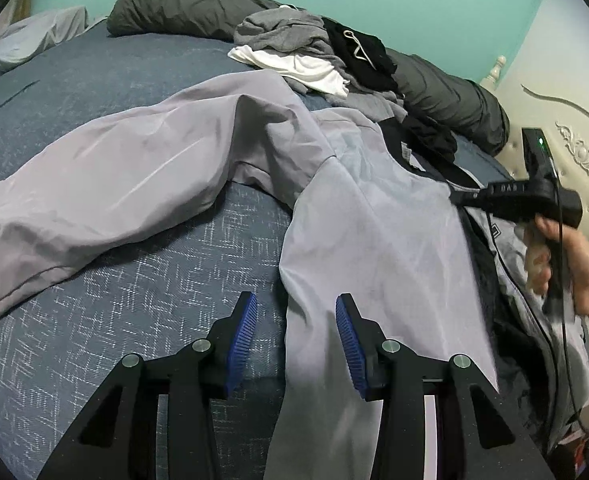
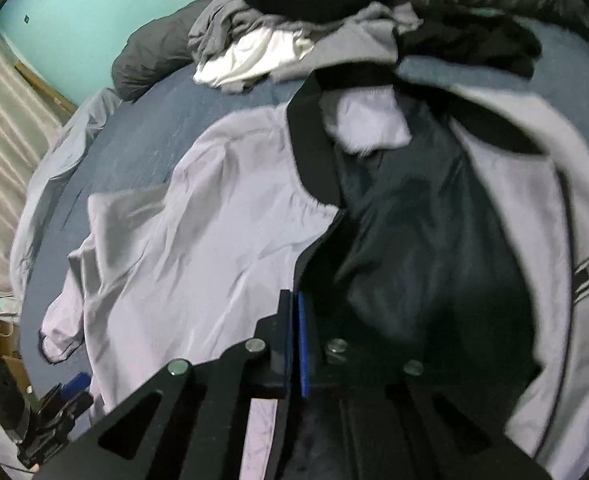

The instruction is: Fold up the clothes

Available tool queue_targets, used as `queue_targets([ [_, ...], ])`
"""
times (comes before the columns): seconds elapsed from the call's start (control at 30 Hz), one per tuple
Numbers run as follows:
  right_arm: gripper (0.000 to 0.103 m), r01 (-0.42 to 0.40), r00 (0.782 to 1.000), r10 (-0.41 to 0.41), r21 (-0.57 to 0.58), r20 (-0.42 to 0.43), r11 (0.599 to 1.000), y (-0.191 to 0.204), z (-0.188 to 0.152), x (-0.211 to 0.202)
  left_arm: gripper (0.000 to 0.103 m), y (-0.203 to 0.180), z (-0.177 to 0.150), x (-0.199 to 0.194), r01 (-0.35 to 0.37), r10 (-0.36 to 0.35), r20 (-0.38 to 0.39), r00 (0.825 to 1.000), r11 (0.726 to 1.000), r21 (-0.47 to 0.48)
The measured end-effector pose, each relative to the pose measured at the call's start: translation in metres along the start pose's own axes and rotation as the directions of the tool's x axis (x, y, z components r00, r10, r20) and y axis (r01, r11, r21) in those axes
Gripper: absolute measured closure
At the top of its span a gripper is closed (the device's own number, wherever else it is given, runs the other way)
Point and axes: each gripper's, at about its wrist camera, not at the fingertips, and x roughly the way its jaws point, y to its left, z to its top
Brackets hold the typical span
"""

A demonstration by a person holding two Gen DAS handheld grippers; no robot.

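**Light jacket spread on the bed: soft, slick, and best taken by its edges**

The pale grey jacket (image 1: 374, 216) lies open on the blue bed (image 1: 154, 280), front side up, with its dark lining (image 2: 414, 240) showing down the middle and one sleeve (image 1: 106, 184) thrown out to the side. A pile of other clothes (image 1: 310, 52) waits near the rolled dark duvet (image 1: 182, 4) at the far side.

The left gripper (image 1: 296, 344) hangs over the jacket's lower side edge with its jaws apart; the fabric edge runs between the blue pads (image 1: 240, 344), which do not press on it. The right gripper (image 2: 296, 344) sits over the front opening, where the grey panel meets the lining, with its jaws together. Whether a thin fold of cloth is caught between them cannot be told; the view there is dark and blurred.

The shell looks thin, smooth and faintly shiny, so it is probably light and limp, and likely to slide over itself and over the lining. It should drape rather than hold a crease, so a fold may spring or slump if released carelessly. The firmer parts look like the better holds: the dark ribbed collar (image 2: 314, 152), the hem, and the front edge band. A pinch in mid-panel would probably only bunch up a single layer.
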Motion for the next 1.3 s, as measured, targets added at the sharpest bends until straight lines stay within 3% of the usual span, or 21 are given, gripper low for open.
queue_targets([
  [0.27, 0.101, 0.21, 0.978, -0.209, -0.077, 0.026, 0.975, -0.011, 0.048, 0.009, 0.058, 0.002, -0.005, 0.008, 0.012, -0.012, -0.021, 1.0, 1.0, -0.007],
  [0.43, 0.101, 0.309, 0.946, -0.317, -0.111, -0.064, 0.945, -0.025, 0.048, 0.041, 0.058, 0.003, -0.003, 0.014, 0.006, -0.006, -0.028, 1.0, 1.0, -0.004],
  [0.5, 0.099, 0.27, 0.948, -0.285, -0.114, -0.141, 0.956, -0.029, 0.045, 0.057, 0.058, 0.003, -0.002, 0.015, 0.004, -0.005, -0.026, 1.0, 1.0, -0.006],
  [0.53, 0.099, 0.272, 0.948, -0.289, -0.128, -0.136, 0.954, -0.028, 0.044, 0.057, 0.058, 0.003, -0.002, 0.016, 0.007, -0.007, -0.027, 1.0, 1.0, -0.011],
  [0.6, 0.099, 0.259, 0.959, -0.269, -0.112, -0.091, 0.959, -0.03, 0.047, 0.048, 0.058, 0.005, -0.002, 0.016, 0.005, -0.005, -0.025, 1.0, 1.0, -0.017],
  [0.73, 0.096, 0.172, 0.982, -0.17, -0.016, 0.082, 0.985, -0.034, 0.067, 0.006, 0.058, 0.01, -0.001, 0.018, -0.004, 0.003, -0.02, 1.0, 1.0, -0.031],
  [0.8, 0.077, 0.125, 0.988, -0.12, -0.053, 0.094, 0.991, -0.024, 0.081, 0.003, 0.058, 0.011, 0.0, 0.019, -0.006, 0.005, -0.015, 1.0, 0.999, -0.036],
  [0.87, 0.068, 0.096, 0.991, -0.088, -0.084, 0.098, 0.992, -0.014, 0.095, 0.003, 0.058, 0.013, 0.001, 0.019, -0.006, 0.006, -0.01, 1.0, 0.999, -0.038],
  [1.1, 0.065, 0.082, 0.988, -0.076, -0.036, 0.133, 0.996, -0.01, 0.135, 0.017, 0.058, 0.013, 0.004, 0.023, 0.003, -0.004, -0.017, 1.0, 1.0, -0.029],
  [1.3, 0.065, 0.077, 0.996, -0.076, -0.028, 0.046, 0.997, -0.013, 0.155, 0.061, 0.058, 0.015, 0.002, 0.026, 0.014, -0.015, -0.025, 1.0, 1.0, -0.027],
])
